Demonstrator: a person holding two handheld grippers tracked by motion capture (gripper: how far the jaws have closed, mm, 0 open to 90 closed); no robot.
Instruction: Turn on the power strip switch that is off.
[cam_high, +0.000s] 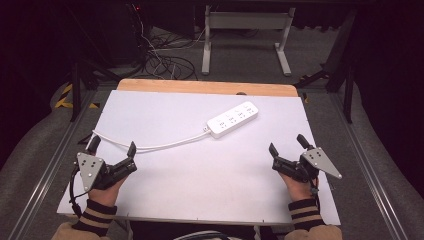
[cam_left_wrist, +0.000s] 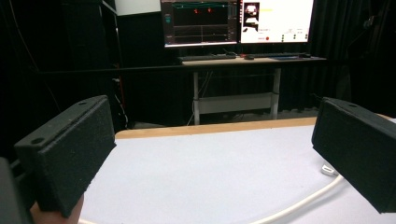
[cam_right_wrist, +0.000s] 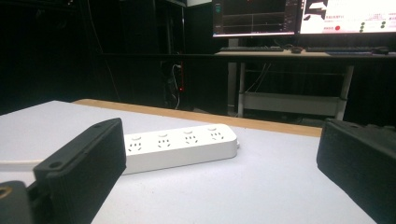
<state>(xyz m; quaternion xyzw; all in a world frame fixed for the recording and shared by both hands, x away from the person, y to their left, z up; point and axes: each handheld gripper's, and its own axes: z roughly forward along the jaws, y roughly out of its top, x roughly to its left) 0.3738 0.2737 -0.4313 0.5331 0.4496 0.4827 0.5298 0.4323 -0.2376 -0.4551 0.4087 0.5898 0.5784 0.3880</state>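
striped sleeve cuffs (cam_high: 99, 214) are coming in at the near edge of the table, each hand gripping one tool. left gripper (cam_high: 112, 148) is resting low over the near left part of the white table top (cam_high: 200, 175), its jaws standing wide apart with nothing between them; in the left gripper view (cam_left_wrist: 215, 154) the white cable (cam_left_wrist: 303, 201) is running just in front of the right-hand jaw. right gripper (cam_high: 286, 142) is sitting at the near right, jaws likewise spread apart and holding nothing. white power strip (cam_high: 233, 119) is lying flat, angled, toward the far middle of the table, well apart from both tools, its cable (cam_high: 165, 145) trailing left toward the left gripper. monitors (cam_left_wrist: 236, 21) are glowing on a desk beyond.
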